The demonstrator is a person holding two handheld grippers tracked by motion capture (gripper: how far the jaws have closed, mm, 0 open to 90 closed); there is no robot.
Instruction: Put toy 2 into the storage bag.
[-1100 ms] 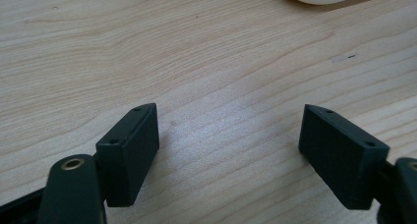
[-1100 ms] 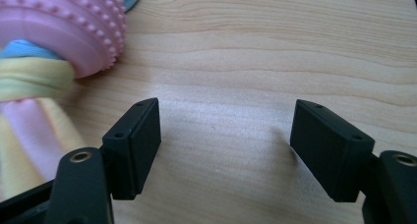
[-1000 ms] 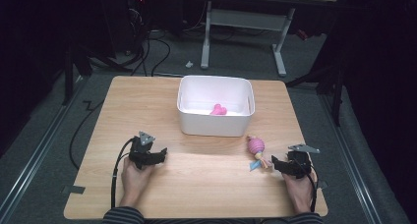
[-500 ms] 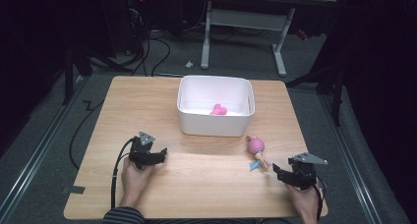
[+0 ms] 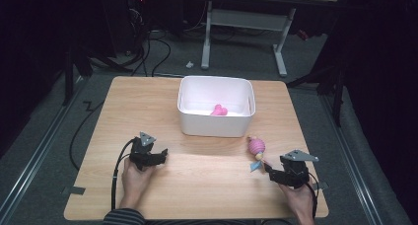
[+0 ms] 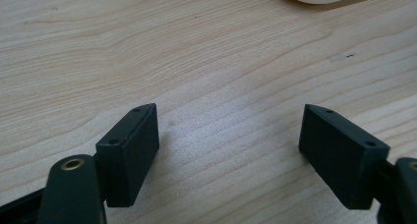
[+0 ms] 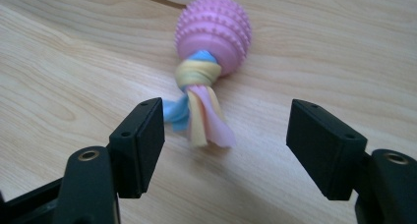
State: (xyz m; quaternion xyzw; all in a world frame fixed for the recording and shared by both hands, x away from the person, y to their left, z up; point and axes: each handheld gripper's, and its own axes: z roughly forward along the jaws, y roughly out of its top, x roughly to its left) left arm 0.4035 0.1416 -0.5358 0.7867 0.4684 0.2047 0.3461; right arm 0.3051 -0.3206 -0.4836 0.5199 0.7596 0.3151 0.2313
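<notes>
Two claws stand open and empty: left claw [image 5: 158,157] idle near the table's front-left, right claw [image 7: 223,145], jaws just reopening a little, facing the pink rope toy [image 7: 209,52] toward the front-right corner. Closing now risks pinching only loose tassels, which could slip out.

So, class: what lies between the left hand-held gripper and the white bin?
Nothing: the high view shows bare tabletop between the left hand-held gripper and the white bin.
</notes>
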